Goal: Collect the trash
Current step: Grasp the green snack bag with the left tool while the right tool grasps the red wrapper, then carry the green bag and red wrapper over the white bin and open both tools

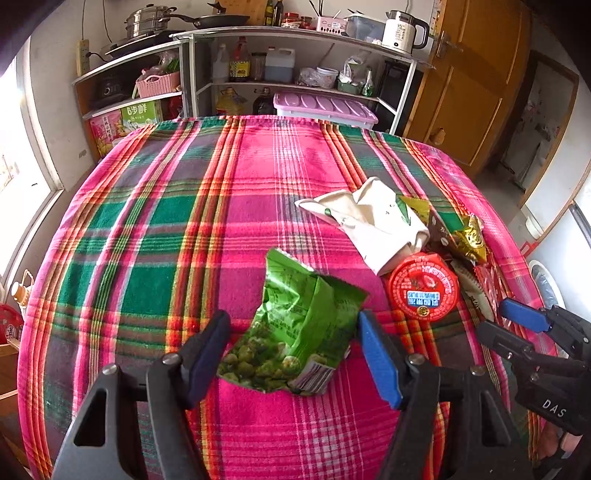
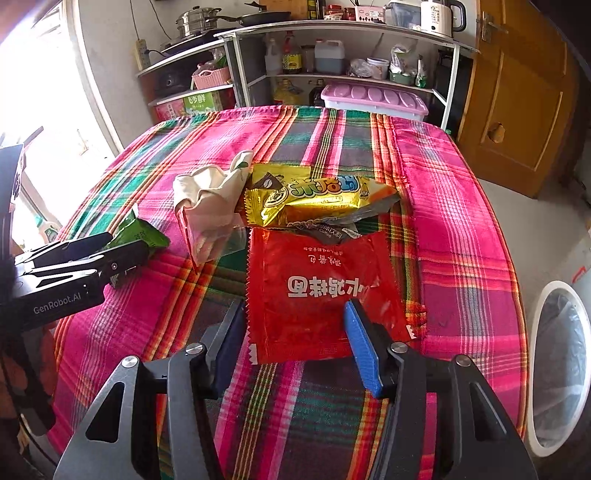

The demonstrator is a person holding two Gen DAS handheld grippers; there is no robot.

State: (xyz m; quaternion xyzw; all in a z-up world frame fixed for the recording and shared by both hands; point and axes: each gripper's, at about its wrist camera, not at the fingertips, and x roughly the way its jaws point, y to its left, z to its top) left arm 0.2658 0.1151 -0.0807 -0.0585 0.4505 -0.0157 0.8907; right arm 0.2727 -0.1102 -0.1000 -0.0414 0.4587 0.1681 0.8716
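Trash all lies on the counter (image 2: 461,192) uncollected: green packet (image 1: 303,332) between left tool's (image 1: 295,354) apart jaws, red wrapper (image 2: 317,291) between right tool's (image 2: 295,343), neither clamped.

Lived-in home kitchen, pretty clearly. Metal shelving (image 1: 295,37) along back wall loaded with steamer pot (image 1: 146,20), frying pan (image 1: 218,19), electric kettle (image 1: 402,31), oil and sauce bottles (image 1: 239,61). Table covered with plaid cloth (image 1: 147,229). Wooden door (image 1: 476,74) seen at right.
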